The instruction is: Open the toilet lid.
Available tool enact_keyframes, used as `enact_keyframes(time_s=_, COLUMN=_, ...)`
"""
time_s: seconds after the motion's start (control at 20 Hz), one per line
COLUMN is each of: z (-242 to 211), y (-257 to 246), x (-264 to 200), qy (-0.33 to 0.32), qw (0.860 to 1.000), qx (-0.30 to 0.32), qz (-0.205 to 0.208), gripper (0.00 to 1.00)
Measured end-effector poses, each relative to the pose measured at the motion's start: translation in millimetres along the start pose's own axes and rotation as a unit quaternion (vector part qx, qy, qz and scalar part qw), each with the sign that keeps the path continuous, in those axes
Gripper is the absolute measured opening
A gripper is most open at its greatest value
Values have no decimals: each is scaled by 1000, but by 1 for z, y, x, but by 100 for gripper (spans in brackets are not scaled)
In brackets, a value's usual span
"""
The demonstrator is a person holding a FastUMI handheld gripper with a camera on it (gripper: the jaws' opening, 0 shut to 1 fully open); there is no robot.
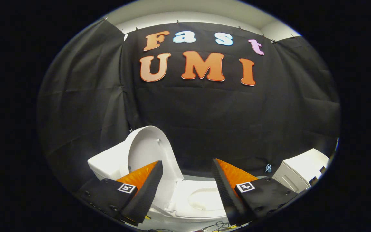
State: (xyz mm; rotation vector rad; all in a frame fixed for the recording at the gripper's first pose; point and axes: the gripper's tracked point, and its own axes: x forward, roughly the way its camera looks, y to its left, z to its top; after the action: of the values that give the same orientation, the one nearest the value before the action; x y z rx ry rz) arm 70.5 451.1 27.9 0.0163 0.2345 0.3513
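Here the gripper (187,180) is hovering with fingers spread apart, gripping nothing, while the toilet lid (150,151) is standing raised above the seat (192,199).

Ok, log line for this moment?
toilet lid: raised, upright | seat: down, beyond fingers | gripper: open, empty | white box: past the other finger

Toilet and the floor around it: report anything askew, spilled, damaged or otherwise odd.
Nothing looks broken or spilled. The toilet lid stands raised against the tank, leaving the seat uncovered. The gripper hangs open, its fingers apart above the seat, touching nothing. Loose cables lie on the floor before the toilet.
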Motion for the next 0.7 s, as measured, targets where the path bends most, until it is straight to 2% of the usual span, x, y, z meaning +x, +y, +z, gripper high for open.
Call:
enact_keyframes(time_s=0.1, z=8, y=-21, x=-6, qy=-7, qw=1000, qx=6, qz=3, gripper=98)
enact_keyframes(time_s=0.3, z=23, y=-83, x=-24, qy=-24, qw=999, qx=8, qz=-23, gripper=98)
enact_keyframes(time_s=0.45, z=33, y=-126, x=-37, qy=-34, qw=998, qx=36, qz=-29, gripper=98)
enact_keyframes(time_s=0.7, z=35, y=-216, x=-69, qy=-48, qw=995, qx=53, qz=-69, gripper=98)
